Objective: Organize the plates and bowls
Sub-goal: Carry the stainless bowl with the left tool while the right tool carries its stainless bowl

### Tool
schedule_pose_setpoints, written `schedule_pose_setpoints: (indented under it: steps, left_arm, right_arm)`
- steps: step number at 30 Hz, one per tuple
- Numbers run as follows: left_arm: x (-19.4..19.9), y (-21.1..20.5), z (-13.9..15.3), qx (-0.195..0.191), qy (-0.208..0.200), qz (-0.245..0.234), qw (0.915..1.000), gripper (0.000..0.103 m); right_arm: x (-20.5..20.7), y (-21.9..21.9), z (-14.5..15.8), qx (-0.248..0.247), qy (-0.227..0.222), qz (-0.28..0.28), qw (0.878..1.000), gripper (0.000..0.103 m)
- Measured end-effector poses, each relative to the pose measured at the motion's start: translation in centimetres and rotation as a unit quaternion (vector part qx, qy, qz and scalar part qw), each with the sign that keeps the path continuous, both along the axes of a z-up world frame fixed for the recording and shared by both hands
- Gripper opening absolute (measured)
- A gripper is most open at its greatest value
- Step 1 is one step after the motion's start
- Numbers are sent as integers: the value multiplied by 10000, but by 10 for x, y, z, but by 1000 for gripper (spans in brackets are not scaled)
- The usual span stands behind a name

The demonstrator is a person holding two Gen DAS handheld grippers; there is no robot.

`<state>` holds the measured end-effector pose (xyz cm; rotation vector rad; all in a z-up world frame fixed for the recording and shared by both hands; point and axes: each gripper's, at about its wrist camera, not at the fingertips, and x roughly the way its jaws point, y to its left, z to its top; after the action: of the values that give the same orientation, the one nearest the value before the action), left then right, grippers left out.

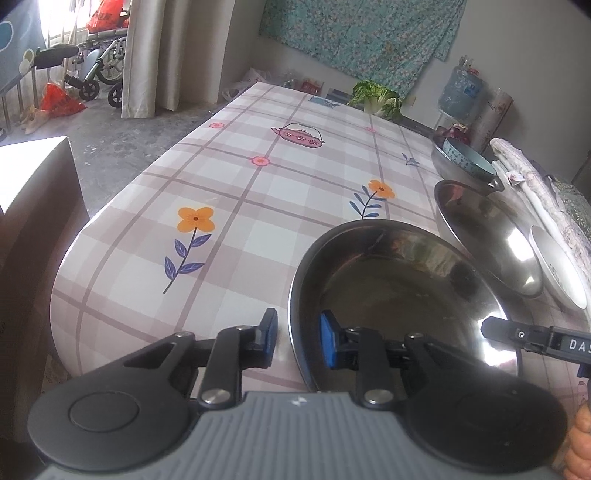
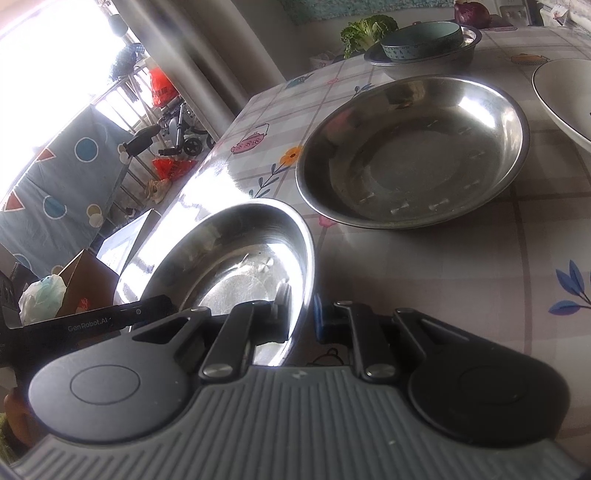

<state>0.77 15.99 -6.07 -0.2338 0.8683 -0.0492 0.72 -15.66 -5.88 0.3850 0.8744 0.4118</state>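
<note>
A shallow steel plate (image 1: 399, 295) lies near the front edge of the checked tablecloth. My left gripper (image 1: 300, 336) is shut on its left rim, one blue pad outside and one inside. In the right wrist view the same plate (image 2: 236, 251) looks tilted, and my right gripper (image 2: 301, 314) is shut on its right rim. Each gripper shows at the edge of the other's view. Behind it sit a larger steel plate (image 2: 410, 147), a white plate (image 2: 565, 99) and a teal bowl (image 2: 421, 40) nested in a steel bowl (image 2: 454, 55).
A leafy cabbage (image 1: 376, 98) lies at the far table end, and a red onion (image 2: 472, 13) sits behind the bowls. Folded cloth (image 1: 546, 192) lines the right side. The table's left edge (image 1: 110, 206) drops to the floor beside a cardboard box (image 2: 85, 280).
</note>
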Motion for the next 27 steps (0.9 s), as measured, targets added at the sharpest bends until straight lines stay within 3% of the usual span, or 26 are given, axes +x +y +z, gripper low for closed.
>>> schedule_pose_setpoints:
  steps: [21,27]
  left_arm:
    - [-12,-2,6,-162,5,-17,9999,19]
    - [-11,-12,2,-35,67,-115,9999,19]
  right_arm:
    - [-2,-2,7,-19,-106,-5,9999,11]
    - [-3,-7,3,-77,-81,-93,9999,11]
